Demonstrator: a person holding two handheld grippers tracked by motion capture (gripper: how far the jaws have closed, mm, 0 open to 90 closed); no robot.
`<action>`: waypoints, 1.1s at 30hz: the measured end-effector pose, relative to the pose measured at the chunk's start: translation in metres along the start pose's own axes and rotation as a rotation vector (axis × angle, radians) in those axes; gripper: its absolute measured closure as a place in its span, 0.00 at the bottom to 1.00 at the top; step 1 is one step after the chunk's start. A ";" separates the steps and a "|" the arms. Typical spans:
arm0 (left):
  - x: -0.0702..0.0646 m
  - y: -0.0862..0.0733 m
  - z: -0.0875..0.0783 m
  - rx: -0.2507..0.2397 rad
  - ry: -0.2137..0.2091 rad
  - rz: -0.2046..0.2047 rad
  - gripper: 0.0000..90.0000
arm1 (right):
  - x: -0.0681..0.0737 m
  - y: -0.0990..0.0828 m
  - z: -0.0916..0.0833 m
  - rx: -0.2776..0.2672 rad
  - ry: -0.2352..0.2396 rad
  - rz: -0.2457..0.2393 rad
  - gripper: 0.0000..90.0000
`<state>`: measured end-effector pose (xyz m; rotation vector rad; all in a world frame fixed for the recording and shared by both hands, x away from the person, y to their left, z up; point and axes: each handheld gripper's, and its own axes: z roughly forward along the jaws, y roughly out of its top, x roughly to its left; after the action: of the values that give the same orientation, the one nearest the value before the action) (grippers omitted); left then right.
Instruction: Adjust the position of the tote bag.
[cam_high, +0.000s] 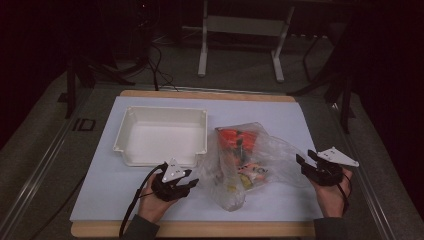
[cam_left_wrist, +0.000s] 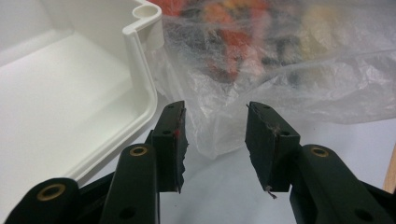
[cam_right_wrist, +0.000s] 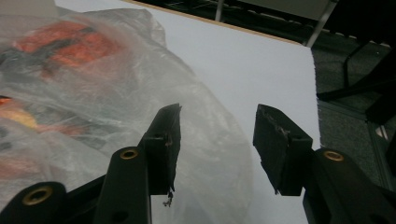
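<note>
A clear plastic bag (cam_high: 247, 160) with orange, red and dark items inside lies on the white sheet, right of a white tray (cam_high: 131, 145). My left gripper (cam_high: 192, 180) is at the bag's lower left, by the tray's near corner, jaws open with nothing between them. In the left gripper view the bag (cam_left_wrist: 289, 56) lies just beyond the open gripper (cam_left_wrist: 215, 114), with the tray's corner (cam_left_wrist: 144, 28) to the left. My right gripper (cam_high: 306, 161) is held at the bag's right edge, open and empty. In the right gripper view the bag's film (cam_right_wrist: 93, 84) spreads under and left of the gripper (cam_right_wrist: 217, 114).
The white sheet (cam_high: 280, 107) covers a wooden board (cam_high: 200, 229) whose front edge runs near the person's forearms. A metal frame's legs (cam_high: 202, 55) and cables stand on the floor beyond the table. Bare sheet lies behind the bag and left of the tray.
</note>
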<state>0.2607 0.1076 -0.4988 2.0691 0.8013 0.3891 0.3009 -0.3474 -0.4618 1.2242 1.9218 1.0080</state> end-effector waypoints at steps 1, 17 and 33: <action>0.000 0.001 0.000 0.002 0.001 0.004 0.64 | 0.001 0.000 0.000 -0.001 0.005 -0.001 0.57; 0.000 0.006 -0.001 -0.005 0.007 0.014 0.65 | 0.022 -0.001 0.006 0.013 0.074 -0.052 0.68; -0.002 0.019 -0.003 -0.017 0.007 0.039 0.65 | 0.049 -0.002 0.013 0.042 0.161 -0.145 0.90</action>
<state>0.2650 0.0998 -0.4815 2.0708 0.7604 0.4232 0.2928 -0.2990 -0.4753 1.0366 2.1320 1.0213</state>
